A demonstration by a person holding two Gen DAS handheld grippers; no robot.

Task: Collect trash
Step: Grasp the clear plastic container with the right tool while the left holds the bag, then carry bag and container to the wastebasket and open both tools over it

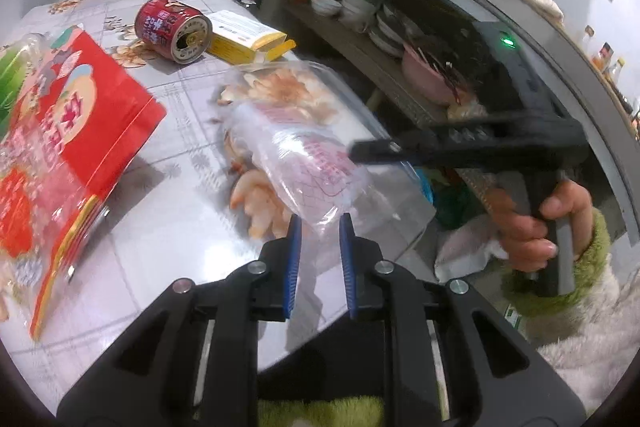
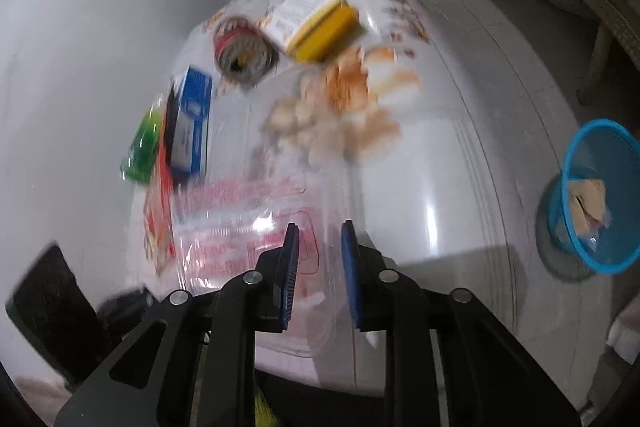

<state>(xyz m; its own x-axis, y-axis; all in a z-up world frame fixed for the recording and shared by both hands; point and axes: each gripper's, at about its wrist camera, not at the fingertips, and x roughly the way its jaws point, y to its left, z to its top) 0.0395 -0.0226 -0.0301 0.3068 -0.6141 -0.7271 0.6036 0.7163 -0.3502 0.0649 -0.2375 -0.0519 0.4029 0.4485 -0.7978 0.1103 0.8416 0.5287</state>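
Plastic is sitting between both of your tools right now. Your left tool [image 1: 320, 223] is pinching the near edge of the clear plastic bag [image 1: 304, 151], its blue pads [image 1: 294, 247] narrowed onto the film at the worktop's [image 1: 168, 227] front edge. Your right tool [image 2: 320, 231] is also showing the clear bag [image 2: 256, 227] between its pads [image 2: 292, 263], which are standing close together, but the right wrist view is blurring and I cannot tell whether they are actually pressing on the film. In the left wrist view your right hand [image 1: 536, 219] is gripping the black handle, and that tool's fingers [image 1: 384, 149] are reaching over the far side of the bag. Other trash is lying on the flowered worktop: a red can [image 1: 172, 29] on its side, a yellow box [image 1: 248, 37] just beside it, and a red snack packet [image 1: 68, 131] to the left. A blue basket [image 2: 600, 195] is standing on the floor, well apart from the worktop, with scraps inside.
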